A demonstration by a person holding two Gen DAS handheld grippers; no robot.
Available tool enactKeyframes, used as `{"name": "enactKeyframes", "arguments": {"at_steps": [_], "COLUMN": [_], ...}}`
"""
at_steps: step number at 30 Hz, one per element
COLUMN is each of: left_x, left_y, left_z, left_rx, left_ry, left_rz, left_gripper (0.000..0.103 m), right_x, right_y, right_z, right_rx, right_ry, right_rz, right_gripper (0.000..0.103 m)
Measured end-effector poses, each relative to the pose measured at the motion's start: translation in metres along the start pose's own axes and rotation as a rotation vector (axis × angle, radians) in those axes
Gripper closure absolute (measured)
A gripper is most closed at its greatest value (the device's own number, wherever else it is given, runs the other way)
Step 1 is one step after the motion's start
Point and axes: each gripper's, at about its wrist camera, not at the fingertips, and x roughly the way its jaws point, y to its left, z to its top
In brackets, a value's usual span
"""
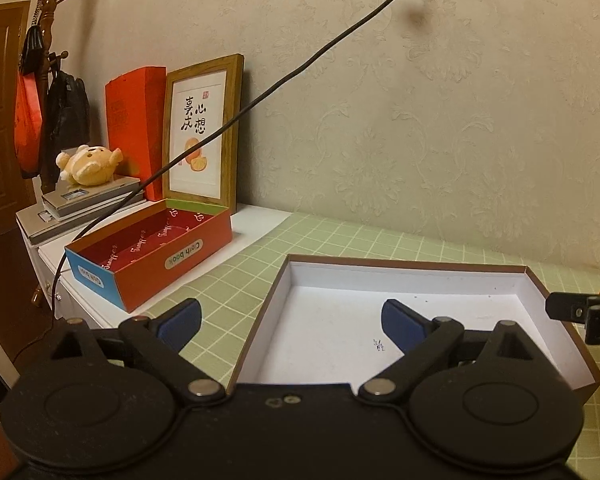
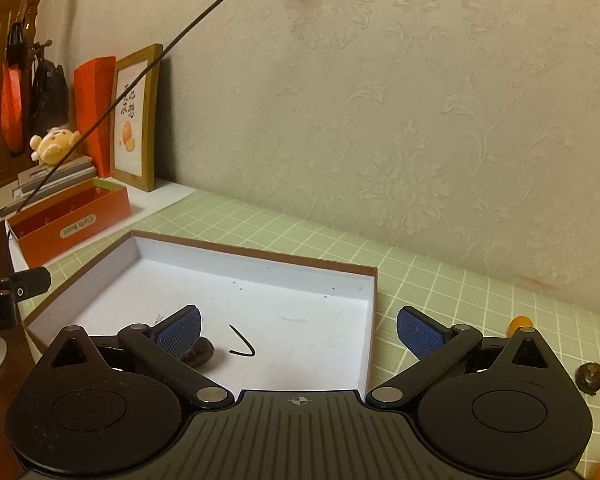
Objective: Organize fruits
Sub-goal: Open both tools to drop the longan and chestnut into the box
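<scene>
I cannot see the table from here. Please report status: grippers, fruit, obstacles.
Left gripper open, empty, at white tray. Right gripper open, empty. Dark fruit in tray; orange fruit and brown fruit on mat outside. Nothing blocking.

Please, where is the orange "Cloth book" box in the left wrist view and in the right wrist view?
Left wrist view: orange "Cloth book" box, left of centre, open.
Right wrist view: same box, far left edge, partly cut by a cable.
Shared landmark: the framed picture behind it.
</scene>
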Motion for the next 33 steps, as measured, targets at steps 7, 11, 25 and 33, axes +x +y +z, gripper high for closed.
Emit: {"name": "enactKeyframes", "arguments": {"at_steps": [7,11,25,33], "left_x": [-0.001,-0.001,-0.012,-0.031], "left_y": [-0.001,-0.001,-0.002,-0.026], "left_z": [-0.001,-0.001,0.004,0.006], "left_rx": [0.005,0.011,-0.01,-0.007], "left_ry": [0.0,-0.001,0.0,-0.032], "left_rz": [0.003,0.015,0.014,-0.078], "left_gripper": [0.012,0.006,0.006,0.006], "right_x": [-0.001,-0.001,-0.014,-0.035], "right_y": [0.0,0.0,0.003,-0.021], "right_z": [0.0,0.001,-0.003,-0.004], "right_rx": [0.004,0.002,-0.032,0.012], "right_ry": [0.002,0.005,0.004,0.001], "right_rz": [0.002,0.001,-0.012,-0.074], "right_gripper": [0.0,0.0,0.0,0.0]}}
